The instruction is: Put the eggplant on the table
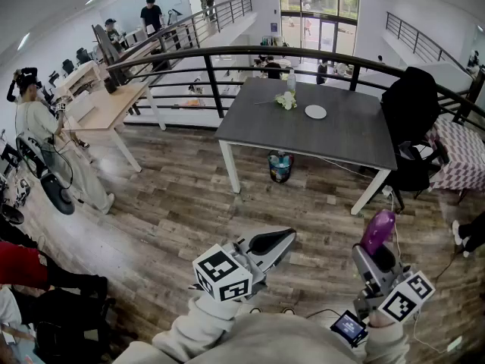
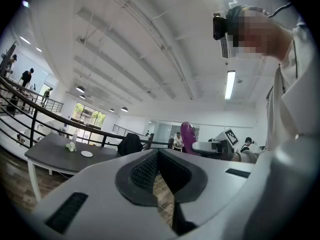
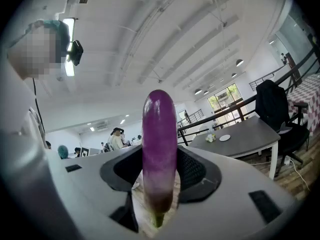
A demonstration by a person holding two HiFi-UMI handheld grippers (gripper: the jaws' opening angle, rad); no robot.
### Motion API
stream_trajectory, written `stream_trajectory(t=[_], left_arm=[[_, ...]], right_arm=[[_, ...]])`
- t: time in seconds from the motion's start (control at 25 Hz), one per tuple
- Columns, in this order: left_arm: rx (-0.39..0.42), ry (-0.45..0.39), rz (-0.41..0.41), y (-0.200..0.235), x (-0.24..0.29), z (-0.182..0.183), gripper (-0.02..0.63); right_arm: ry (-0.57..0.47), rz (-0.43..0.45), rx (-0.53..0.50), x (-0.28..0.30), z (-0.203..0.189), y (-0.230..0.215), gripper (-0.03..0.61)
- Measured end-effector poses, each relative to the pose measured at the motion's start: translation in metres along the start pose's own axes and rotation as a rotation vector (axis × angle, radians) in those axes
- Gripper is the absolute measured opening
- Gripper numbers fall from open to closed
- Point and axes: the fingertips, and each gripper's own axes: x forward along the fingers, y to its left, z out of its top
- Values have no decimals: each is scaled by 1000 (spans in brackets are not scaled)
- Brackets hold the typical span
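Closest in, at the bottom of the head view, the person's pale sleeves lead out to the two grippers, both held level over the wood floor point(image 1: 182, 211). The left gripper point(image 1: 285, 238) has its jaws drawn together at the tips, with only a thin wedge of floor showing behind the dark pads and nothing between them. The right gripper point(image 1: 374, 258) has its jaws set fairly wide and clamped on the eggplant point(image 1: 377, 230). The eggplant is a long purple one standing upright between the pads, its stem end down toward the gripper body and its rounded end sticking up past the jaw tips. It is up in the air, well apart from the table. Farther out stands the grey table point(image 1: 341, 131) on white legs, with a small bin point(image 1: 280, 166) on the floor under its near edge. On its far half lie a white plate point(image 1: 315, 111) and, just beside it, a bunch of pale flowers point(image 1: 286, 100). A black chair point(image 1: 413, 120) draped in dark cloth sits at the table's right end. Behind the table a dark railing point(image 1: 227, 51) curves across, and at the far left a person in light clothes point(image 1: 38, 127) stands near a wooden desk point(image 1: 114, 105).
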Motion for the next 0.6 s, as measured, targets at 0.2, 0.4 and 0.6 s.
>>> stream_trajectory(t=[0.2, 0.4, 0.6], left_arm=[[10, 15, 12, 2, 0, 0, 6], [17, 32, -34, -9, 4, -2, 6], [5, 32, -27, -11, 16, -4, 6]], right_arm=[[7, 12, -27, 5, -1, 1, 210], [27, 9, -49, -2, 2, -11, 210], [9, -10, -43, -18, 12, -33, 210]])
